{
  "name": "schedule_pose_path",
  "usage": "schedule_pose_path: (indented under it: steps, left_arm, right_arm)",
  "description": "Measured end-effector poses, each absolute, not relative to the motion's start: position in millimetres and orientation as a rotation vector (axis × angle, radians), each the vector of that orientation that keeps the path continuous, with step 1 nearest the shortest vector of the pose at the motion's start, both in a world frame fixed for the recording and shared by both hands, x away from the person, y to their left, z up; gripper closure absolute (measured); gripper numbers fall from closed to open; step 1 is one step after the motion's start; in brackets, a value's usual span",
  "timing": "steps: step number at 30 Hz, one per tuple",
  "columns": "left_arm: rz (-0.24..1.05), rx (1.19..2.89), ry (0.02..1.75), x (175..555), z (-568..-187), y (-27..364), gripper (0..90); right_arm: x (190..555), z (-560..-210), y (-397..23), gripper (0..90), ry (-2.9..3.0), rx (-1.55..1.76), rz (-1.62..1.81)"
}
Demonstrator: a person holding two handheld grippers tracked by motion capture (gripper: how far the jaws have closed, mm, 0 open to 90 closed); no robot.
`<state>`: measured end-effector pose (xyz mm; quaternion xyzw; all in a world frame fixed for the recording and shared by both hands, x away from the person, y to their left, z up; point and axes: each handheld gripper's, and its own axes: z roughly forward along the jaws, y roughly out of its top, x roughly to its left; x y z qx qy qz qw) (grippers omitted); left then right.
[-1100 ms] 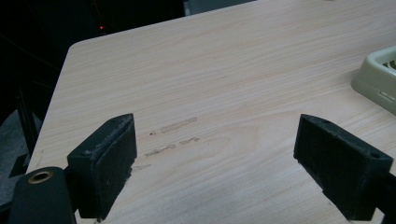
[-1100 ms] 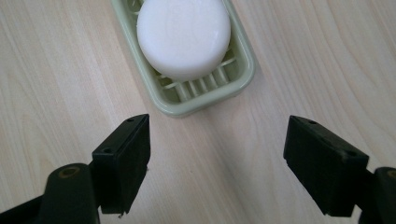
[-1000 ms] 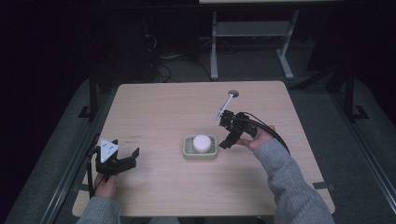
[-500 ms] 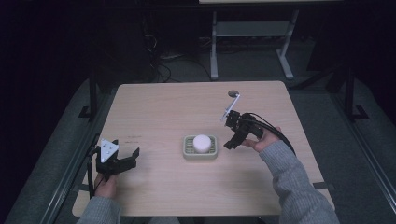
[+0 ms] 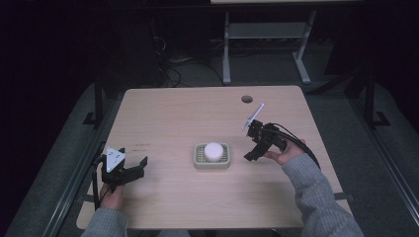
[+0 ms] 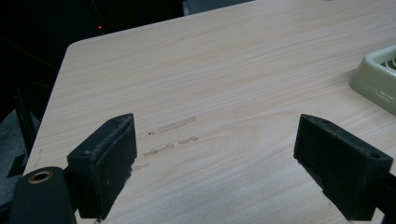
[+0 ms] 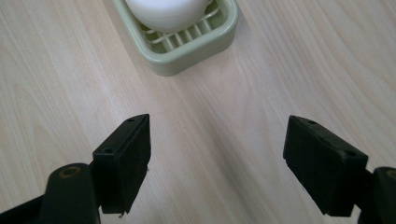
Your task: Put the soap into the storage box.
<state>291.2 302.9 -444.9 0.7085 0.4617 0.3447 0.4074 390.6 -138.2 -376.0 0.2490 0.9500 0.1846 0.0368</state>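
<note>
At mid-tabletop (image 5: 163, 123) the white soap (image 5: 213, 151) sits in its green dish (image 5: 198, 158), just left of the right gripper (image 5: 252, 154), jaws apart, empty and pointed at it; left gripper (image 5: 136, 168), also spread, lies well apart

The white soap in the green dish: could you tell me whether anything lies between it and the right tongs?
Nothing visible does. The right tongs stand open beside the green dish, with bare table between them and the white soap.
</note>
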Motion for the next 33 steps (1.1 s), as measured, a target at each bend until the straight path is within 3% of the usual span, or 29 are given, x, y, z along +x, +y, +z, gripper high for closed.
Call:
schedule_pose_path:
  steps: [33]
  left_arm:
    - [0.876, 1.789, 1.159, 290.5, -445.4, 301.6, 12.8]
  right_arm:
    - [365.1, -400.6, -185.3, 22.8, 2.884, 0.88, 0.605]
